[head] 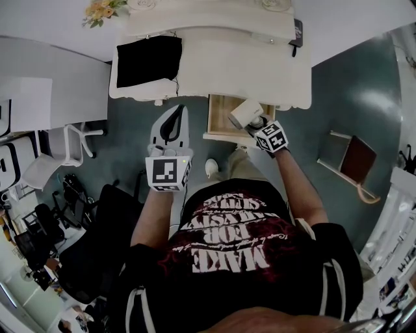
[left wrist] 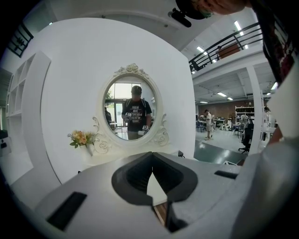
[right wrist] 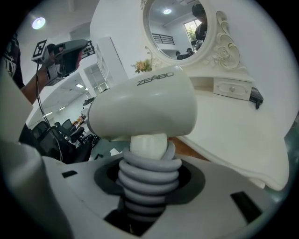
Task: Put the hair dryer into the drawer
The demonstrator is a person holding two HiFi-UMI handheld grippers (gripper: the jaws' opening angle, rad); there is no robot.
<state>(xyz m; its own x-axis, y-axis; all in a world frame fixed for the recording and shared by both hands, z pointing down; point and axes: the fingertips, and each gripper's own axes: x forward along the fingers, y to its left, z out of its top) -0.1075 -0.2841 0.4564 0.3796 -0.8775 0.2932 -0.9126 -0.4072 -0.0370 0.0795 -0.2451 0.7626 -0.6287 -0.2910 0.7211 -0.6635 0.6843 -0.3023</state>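
My right gripper point(head: 256, 123) is shut on the handle of the white hair dryer point(head: 245, 112), which hangs just above the open wooden drawer point(head: 220, 116) of the white dressing table point(head: 214, 71). In the right gripper view the hair dryer point(right wrist: 145, 109) fills the middle, with a grey cord point(right wrist: 148, 173) coiled round its handle between the jaws of the right gripper point(right wrist: 144, 191). My left gripper point(head: 171, 122) is held to the left of the drawer, over the floor, shut and empty. In its own view the left gripper point(left wrist: 152, 169) points at the oval mirror point(left wrist: 132, 108).
A black cloth point(head: 148, 60) lies on the tabletop's left part, flowers point(head: 101, 10) at its back left, and a dark small device point(head: 297, 31) at its right end. A white chair point(head: 65, 146) stands left, a low rack with a brown book point(head: 356, 159) right.
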